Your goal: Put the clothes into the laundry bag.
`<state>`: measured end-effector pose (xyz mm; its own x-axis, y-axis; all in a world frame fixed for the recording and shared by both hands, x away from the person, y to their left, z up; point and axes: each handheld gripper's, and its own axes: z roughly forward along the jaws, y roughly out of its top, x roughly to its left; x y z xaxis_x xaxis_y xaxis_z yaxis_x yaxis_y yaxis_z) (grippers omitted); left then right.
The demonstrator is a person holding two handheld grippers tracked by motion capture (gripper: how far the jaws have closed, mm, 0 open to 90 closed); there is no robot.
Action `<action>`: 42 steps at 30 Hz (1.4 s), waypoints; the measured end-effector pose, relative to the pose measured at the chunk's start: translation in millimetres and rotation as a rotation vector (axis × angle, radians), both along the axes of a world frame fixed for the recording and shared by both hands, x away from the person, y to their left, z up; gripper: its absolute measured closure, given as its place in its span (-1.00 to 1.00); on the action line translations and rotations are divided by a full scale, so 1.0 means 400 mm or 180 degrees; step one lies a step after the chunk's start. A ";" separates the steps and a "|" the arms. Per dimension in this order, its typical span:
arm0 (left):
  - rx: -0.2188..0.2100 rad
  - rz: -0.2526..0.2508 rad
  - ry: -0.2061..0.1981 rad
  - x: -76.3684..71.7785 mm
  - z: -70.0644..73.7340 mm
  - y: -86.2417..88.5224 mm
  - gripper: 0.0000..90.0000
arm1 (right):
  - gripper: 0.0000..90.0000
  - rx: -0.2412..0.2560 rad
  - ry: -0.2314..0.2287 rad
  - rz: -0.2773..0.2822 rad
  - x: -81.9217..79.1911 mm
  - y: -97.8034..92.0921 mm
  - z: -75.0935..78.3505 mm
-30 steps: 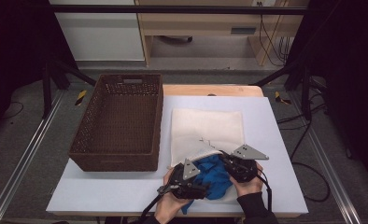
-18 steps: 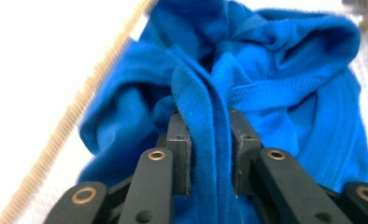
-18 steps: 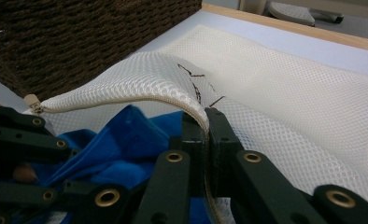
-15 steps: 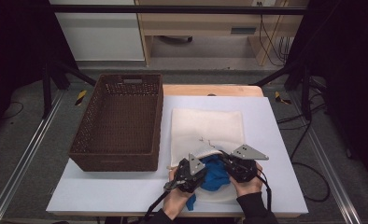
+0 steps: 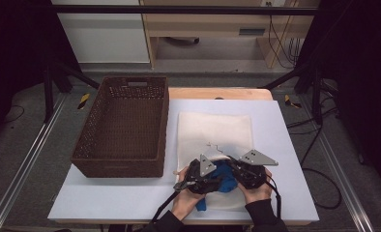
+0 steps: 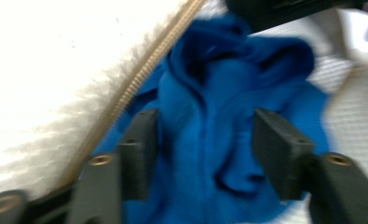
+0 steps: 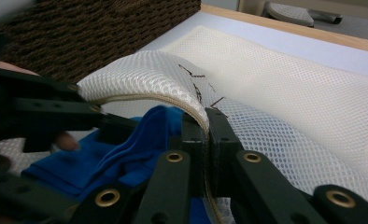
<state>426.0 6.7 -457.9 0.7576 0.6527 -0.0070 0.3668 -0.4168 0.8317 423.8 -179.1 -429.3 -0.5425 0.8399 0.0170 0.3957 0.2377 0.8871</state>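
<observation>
At table's near edge, right gripper pinches the mesh bag rim up, left gripper spread wide over the blue cloth at the mouth; stuffing step, next likely needs a clamp-and-push inward.

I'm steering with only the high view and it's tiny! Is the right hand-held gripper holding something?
Observer: Yes. In its own view the right hand-held gripper is shut on the zipper edge of the white mesh bag, lifting it up.
Operator: What about the left one?
Observer: The left hand-held gripper is open, with the blue cloth between its jaws.
Operator: Is the cloth inside the bag?
Observer: Partly. The left gripper view shows it tucked under the bag's zipper edge, with the rest outside.
</observation>
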 end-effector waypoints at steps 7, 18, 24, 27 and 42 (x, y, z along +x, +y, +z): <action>0.0098 0.0022 0.0091 -0.062 0.019 0.047 -0.42 | 0.93 0.0009 0.0011 -0.0011 -0.001 -0.003 0.000; 0.0227 0.0242 0.0340 -0.039 -0.054 0.043 0.21 | 0.93 -0.0001 0.0029 -0.0003 0.001 0.000 -0.003; 0.0172 0.0174 0.0315 -0.027 -0.044 0.023 0.73 | 0.93 -0.0009 0.0025 0.0009 0.001 0.002 -0.002; 0.0153 0.0139 0.0266 -0.011 -0.039 0.003 0.77 | 0.93 -0.0017 0.0025 0.0013 0.002 0.002 -0.003; 0.0104 0.0090 0.0054 0.047 -0.045 -0.038 0.41 | 0.93 -0.0002 0.0020 0.0004 0.003 0.000 -0.004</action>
